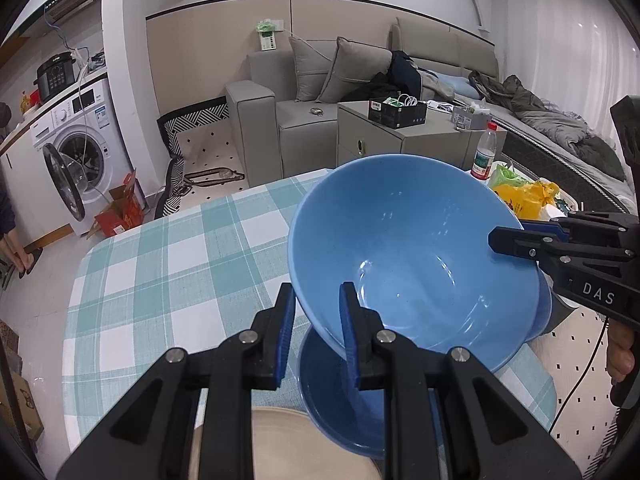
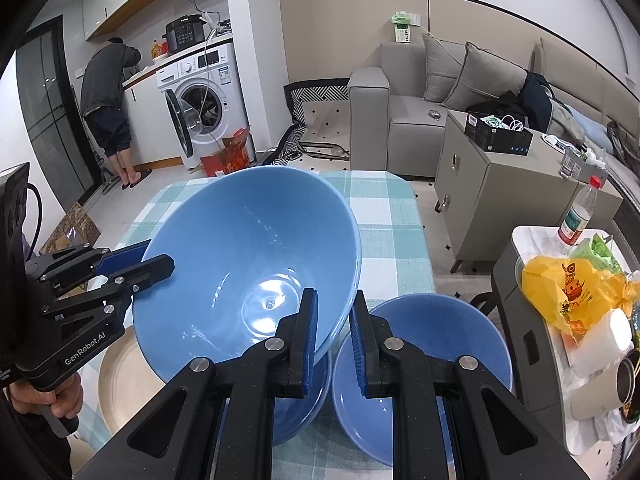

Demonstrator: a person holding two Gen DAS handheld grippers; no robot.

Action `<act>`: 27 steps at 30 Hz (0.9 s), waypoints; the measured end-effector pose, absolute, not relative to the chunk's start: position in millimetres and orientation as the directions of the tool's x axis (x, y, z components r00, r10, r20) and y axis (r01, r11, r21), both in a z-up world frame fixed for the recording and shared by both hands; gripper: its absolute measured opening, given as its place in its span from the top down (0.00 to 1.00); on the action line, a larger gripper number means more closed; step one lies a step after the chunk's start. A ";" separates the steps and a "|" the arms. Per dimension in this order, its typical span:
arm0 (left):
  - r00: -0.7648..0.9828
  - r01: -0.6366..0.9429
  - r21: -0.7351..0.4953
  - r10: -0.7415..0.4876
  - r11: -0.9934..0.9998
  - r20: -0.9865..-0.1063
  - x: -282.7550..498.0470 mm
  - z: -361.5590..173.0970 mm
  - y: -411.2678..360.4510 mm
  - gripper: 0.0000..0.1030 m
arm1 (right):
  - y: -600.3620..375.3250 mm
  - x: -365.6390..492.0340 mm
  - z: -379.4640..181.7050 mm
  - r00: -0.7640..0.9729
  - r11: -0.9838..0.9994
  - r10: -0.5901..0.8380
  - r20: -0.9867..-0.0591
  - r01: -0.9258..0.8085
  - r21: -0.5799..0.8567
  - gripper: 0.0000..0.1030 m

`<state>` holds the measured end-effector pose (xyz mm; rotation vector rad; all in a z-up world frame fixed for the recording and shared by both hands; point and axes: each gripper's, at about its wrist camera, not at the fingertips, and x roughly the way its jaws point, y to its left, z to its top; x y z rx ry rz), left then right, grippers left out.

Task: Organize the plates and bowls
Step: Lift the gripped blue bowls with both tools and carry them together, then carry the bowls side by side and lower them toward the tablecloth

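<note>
1. left gripper (image 1: 316,336) is clamped tight on the near rim of the big blue bowl (image 1: 412,248).
2. right gripper (image 2: 334,340) is pinched shut on the opposite rim.
3. the bowl hangs tilted above the checked tabletop (image 1: 168,264), over a second blue bowl (image 1: 340,408).
4. a third blue bowl (image 2: 424,380) sits just beside it, with a beige plate (image 2: 124,384) on the other side.

The large blue bowl (image 1: 412,256) looks like glazed ceramic, smooth and glossy, with light glinting inside. The tablecloth (image 1: 160,264) is matt woven cloth in a teal check. The left gripper (image 1: 316,332) is matt black plastic with ribbed blue pads and shiny metal pins. The beige plate (image 2: 120,384) looks matt.
</note>
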<state>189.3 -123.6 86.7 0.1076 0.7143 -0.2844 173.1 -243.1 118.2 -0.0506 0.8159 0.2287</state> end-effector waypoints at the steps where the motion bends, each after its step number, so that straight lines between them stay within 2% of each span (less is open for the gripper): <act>1: 0.719 0.292 0.000 -0.220 0.956 -0.659 187.8 86.0 -123.0 0.80 | -242.4 172.6 116.9 0.660 0.974 0.184 -0.728 -0.222 0.044 0.85; 27: 0.690 0.273 -0.002 -0.197 0.962 -0.697 164.9 55.6 -113.6 0.80 | -228.3 154.0 77.0 0.612 0.971 0.189 -0.768 -0.235 0.052 0.84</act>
